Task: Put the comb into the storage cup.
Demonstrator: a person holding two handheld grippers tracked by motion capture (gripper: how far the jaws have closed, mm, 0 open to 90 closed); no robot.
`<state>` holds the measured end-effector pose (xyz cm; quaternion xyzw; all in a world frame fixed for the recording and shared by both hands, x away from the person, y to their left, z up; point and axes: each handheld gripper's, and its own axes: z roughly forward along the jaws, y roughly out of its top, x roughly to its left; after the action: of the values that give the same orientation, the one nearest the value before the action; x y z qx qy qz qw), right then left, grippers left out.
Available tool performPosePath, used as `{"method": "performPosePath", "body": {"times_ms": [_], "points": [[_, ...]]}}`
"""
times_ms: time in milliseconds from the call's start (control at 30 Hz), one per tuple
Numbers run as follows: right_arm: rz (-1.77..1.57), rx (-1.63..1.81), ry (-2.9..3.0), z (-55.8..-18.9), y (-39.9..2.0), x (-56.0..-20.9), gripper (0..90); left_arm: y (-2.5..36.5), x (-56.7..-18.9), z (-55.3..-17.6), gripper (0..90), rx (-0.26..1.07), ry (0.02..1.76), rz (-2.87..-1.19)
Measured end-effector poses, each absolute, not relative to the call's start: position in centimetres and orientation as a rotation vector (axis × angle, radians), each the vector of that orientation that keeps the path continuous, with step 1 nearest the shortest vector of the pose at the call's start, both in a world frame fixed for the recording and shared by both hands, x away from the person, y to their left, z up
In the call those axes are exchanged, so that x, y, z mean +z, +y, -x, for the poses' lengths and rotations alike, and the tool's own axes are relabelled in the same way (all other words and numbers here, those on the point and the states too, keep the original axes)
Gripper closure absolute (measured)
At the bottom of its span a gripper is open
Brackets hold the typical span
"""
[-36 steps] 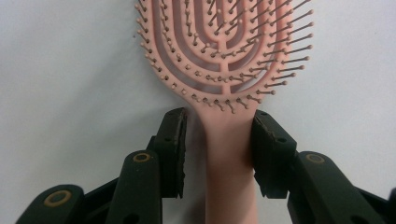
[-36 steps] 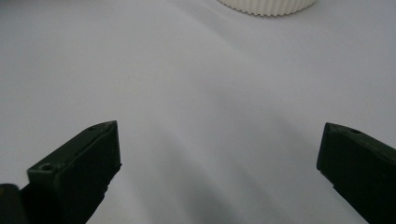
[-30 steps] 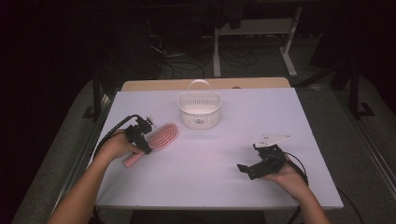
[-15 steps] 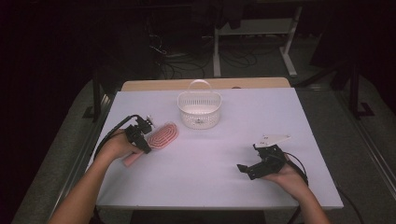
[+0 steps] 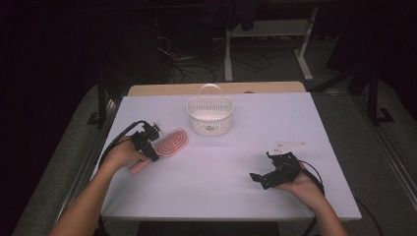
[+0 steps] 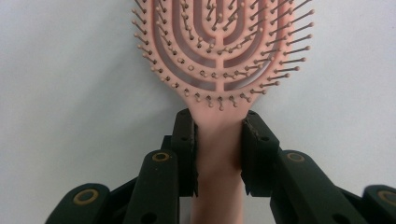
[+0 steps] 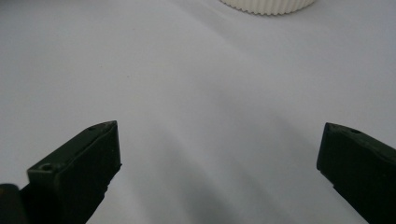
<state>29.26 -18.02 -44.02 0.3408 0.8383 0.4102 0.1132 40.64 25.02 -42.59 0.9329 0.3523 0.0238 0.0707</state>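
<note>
Hairbrush in the grip of the left tongs, lying flat on the table's left side.
Both black pads clamp the pink handle just below the bristle head, jaws having just been closing on it. Over on the right, the right tongs rest low with jaws spread wide, nothing between them; white basket sits beyond.

Table evenly lit, surroundings dark; soft shadows, close views slightly blurred

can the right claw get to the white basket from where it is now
Probably yes: the right claw is open and holds nothing, and bare table lies between it and the white basket; the hairbrush sits off to the side.
</note>
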Motion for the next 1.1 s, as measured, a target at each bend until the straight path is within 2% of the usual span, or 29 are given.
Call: {"method": "performPosePath", "body": {"times_ms": [467, 1100], "points": [[-1.004, 1.204, 2.457, -29.3, -18.1, -44.0, 0.0, 25.7, -42.3, -40.4, 70.7, 0.078, 1.058, -2.749], [-1.005, 1.207, 2.457, -29.3, -18.1, -44.0, 0.0, 27.8, -39.7, -39.8, 70.6, 0.074, 1.018, -2.6]]}}
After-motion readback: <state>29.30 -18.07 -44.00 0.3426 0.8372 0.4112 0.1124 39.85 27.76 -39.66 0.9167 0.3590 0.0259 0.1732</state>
